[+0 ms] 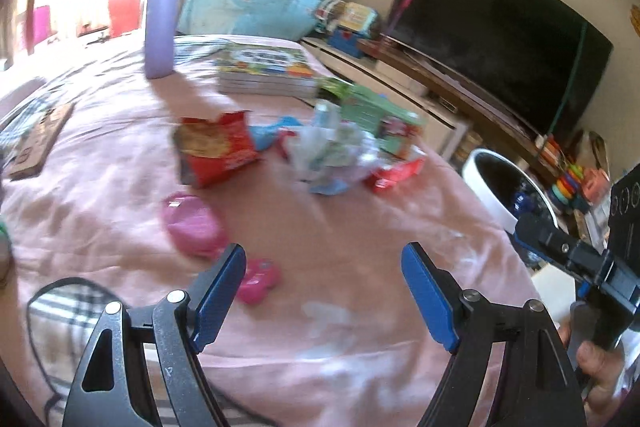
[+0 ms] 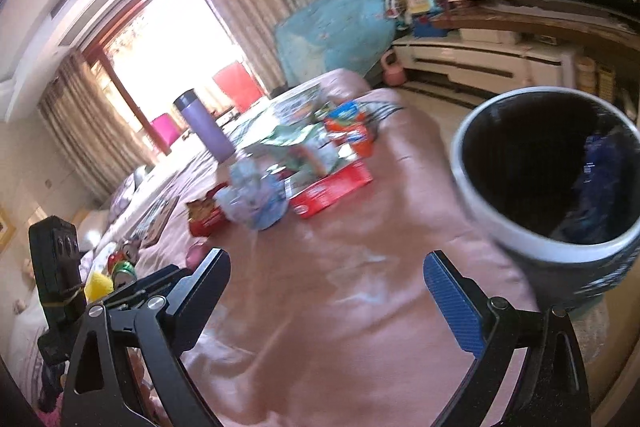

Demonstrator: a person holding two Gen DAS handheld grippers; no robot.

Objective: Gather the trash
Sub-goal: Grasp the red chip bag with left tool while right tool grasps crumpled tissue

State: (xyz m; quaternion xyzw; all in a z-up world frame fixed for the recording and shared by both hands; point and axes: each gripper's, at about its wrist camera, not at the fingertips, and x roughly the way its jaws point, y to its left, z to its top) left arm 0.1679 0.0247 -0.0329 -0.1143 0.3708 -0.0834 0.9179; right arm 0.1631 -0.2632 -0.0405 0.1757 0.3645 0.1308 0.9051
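while both jaws stand wide and empty: left hand-held gripper (image 1: pixel 324 291), right hand-held gripper (image 2: pixel 326 293), over pink bedspread (image 1: pixel 340 227). beyond: wrapper pile (image 1: pixel 336 155), red chip bag (image 1: pixel 216 151). bin (image 2: pixel 560 179) beside bed. advice: take one wrapper squarely, carry over rim.

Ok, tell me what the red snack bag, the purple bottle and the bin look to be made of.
Red snack bag: probably thin plastic film, glossy, judging by its creases and torn-open top.
Purple bottle: smooth matte shell with a darker cap, metal or plastic, can't tell.
Bin: rigid, likely plastic, pale rim around a dark inside.
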